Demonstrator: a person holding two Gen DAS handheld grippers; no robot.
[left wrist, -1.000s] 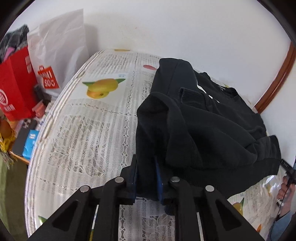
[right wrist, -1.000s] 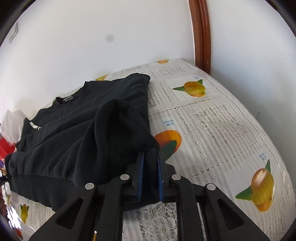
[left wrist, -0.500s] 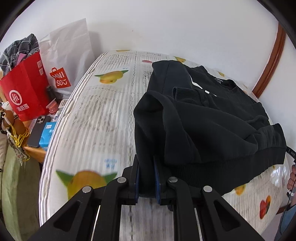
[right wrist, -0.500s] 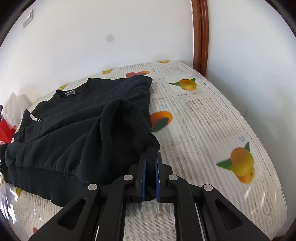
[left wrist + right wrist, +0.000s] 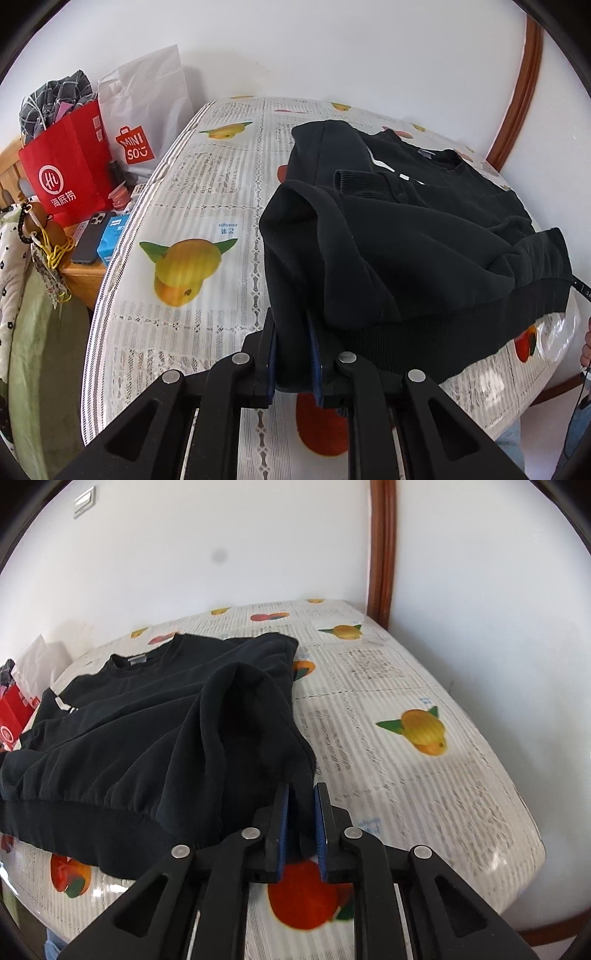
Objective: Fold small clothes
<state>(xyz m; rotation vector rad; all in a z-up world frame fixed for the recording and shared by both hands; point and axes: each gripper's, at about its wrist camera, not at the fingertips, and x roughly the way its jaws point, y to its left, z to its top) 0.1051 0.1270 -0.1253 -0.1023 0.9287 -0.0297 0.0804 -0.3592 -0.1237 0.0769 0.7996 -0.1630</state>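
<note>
Both grippers pinch the black sweatshirt (image 5: 424, 236) at its hem corners, left gripper (image 5: 291, 350) and right gripper (image 5: 301, 823) with jaws nearly closed on cloth, lifting the hem off the worktop (image 5: 207, 206), likely to fold it toward the collar at 12 o'clock.

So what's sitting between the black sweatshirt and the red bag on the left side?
In the left wrist view: bare fruit-print tablecloth up to the table edge between black sweatshirt and red bag.
</note>
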